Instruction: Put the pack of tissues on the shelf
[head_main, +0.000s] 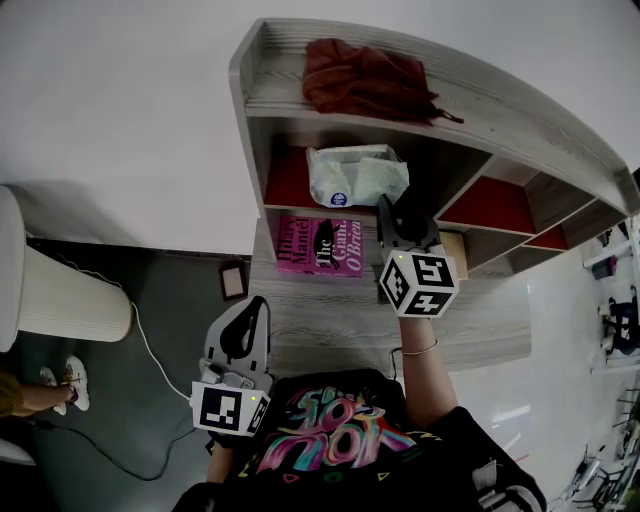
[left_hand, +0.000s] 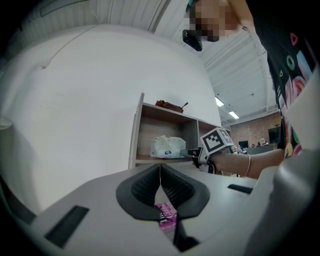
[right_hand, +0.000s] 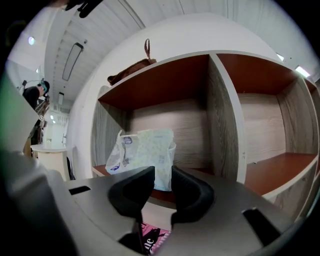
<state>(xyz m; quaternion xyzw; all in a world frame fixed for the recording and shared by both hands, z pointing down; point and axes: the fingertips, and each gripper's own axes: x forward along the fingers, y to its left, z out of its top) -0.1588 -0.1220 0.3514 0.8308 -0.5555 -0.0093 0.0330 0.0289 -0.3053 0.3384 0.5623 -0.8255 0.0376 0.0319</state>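
Observation:
The pack of tissues (head_main: 355, 175), white with pale green print, stands in the shelf's left compartment (head_main: 285, 180) on its red-brown floor. My right gripper (head_main: 400, 212) is level just in front of the pack's right end, jaws open. In the right gripper view the pack (right_hand: 142, 155) fills the space just past the gripper (right_hand: 162, 175), and neither pad presses on it. My left gripper (head_main: 245, 320) hangs back near my body, shut with nothing in it. From the left gripper view (left_hand: 160, 172) I see the pack (left_hand: 167, 146) and the right gripper (left_hand: 192, 151) beside it.
A pink book (head_main: 320, 245) lies on the wooden desk (head_main: 330, 320) under the shelf. A dark red cloth (head_main: 365, 80) sits on the shelf's top board. Compartments to the right (head_main: 490, 205) hold nothing. A cream cylinder (head_main: 60, 295) and a white cable (head_main: 150, 350) are on the floor at left.

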